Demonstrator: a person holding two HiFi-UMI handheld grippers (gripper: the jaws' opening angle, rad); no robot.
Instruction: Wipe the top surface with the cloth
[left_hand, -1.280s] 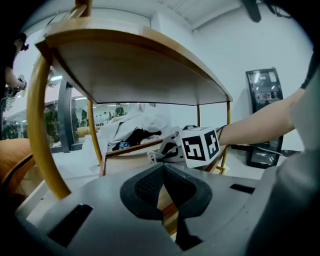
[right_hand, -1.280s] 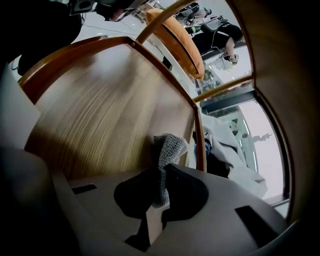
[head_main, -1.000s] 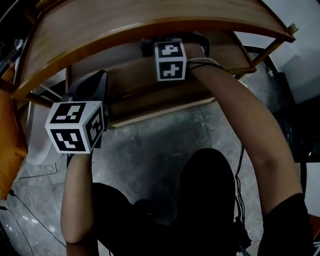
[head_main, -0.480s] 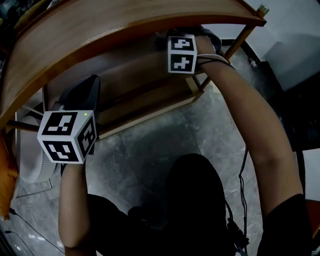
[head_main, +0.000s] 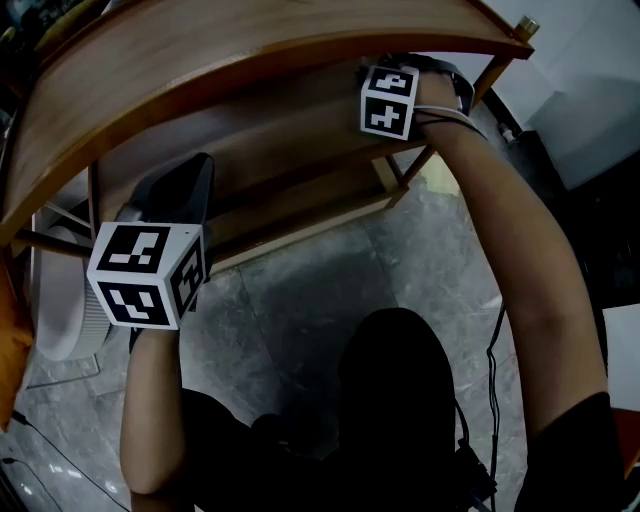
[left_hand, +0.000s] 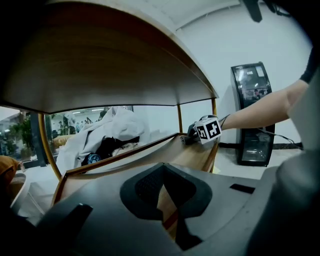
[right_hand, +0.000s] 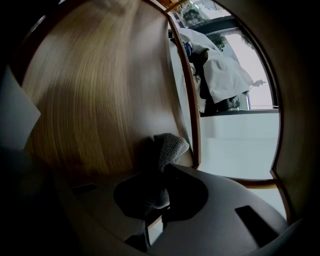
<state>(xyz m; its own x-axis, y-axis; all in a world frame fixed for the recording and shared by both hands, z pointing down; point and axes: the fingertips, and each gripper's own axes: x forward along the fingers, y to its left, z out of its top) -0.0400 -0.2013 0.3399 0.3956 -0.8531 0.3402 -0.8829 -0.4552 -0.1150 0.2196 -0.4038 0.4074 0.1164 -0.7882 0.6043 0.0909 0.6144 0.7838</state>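
A wooden table has a curved top (head_main: 250, 50) and a lower shelf (head_main: 290, 150) beneath it. My right gripper (head_main: 402, 82) reaches under the top over the shelf's far right end, and its jaws are hidden there in the head view. In the right gripper view it (right_hand: 157, 185) is shut on a grey knitted cloth (right_hand: 171, 146), which lies against the wood beside the shelf's raised rim (right_hand: 192, 125). My left gripper (left_hand: 164, 192) is shut and holds nothing. It hangs at the shelf's front left (head_main: 178, 200). The left gripper view shows the right gripper (left_hand: 194, 136) far along the shelf.
A heap of white clothes (left_hand: 105, 132) lies beyond the table. A black glass-fronted cabinet (left_hand: 252, 112) stands by the wall on the right. A white round object (head_main: 60, 310) and an orange cushion (head_main: 8, 345) sit on the grey stone floor (head_main: 300, 300) at the left.
My right gripper has slid to the right along the shelf with the cloth, toward the table's right leg. The left gripper has stayed about where it was.
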